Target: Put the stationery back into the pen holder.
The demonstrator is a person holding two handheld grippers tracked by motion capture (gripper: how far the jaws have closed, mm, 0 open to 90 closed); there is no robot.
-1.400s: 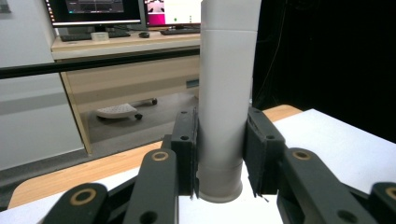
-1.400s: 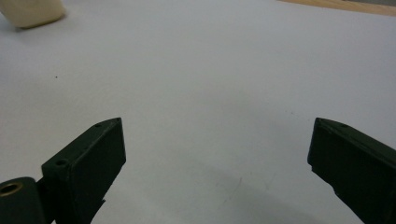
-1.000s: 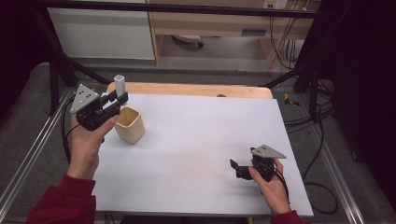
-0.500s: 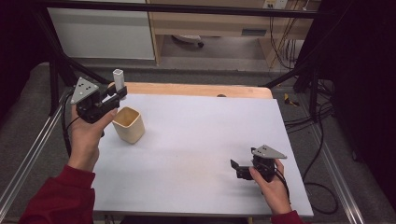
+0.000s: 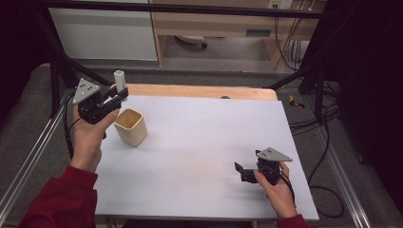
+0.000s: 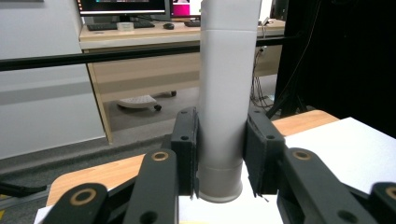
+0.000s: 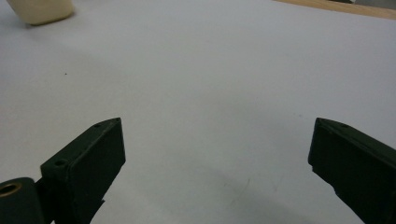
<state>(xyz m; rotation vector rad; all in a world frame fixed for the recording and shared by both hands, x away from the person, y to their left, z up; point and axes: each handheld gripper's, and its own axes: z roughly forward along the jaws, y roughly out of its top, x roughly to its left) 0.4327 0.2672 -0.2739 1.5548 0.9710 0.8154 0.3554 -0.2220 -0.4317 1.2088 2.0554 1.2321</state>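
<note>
My left gripper [image 5: 119,96] hangs over the table's far left corner, shut on a pale grey tube [image 5: 119,80] that stands upright. In the left gripper view the tube [image 6: 229,70] rises between the two pads [image 6: 187,149], which press on its lower part. A beige square cup [image 5: 129,126] stands on the white table just right of and below that hand. My right gripper [image 5: 240,171] rests low at the near right, open, jaws wide apart with bare tabletop between them [image 7: 217,154]. The cup [image 7: 42,9] shows far off at the top left of the right gripper view.
The white tabletop [image 5: 204,137] has a wooden strip [image 5: 199,91] along its far edge. Metal frame rails [image 5: 28,156] run down the left side. Cables [image 5: 318,123] hang off the right. A desk with monitors [image 6: 140,32] stands beyond the table.
My left hand has shifted slightly up and left with the tube still gripped. The cup and the right gripper have stayed put.
</note>
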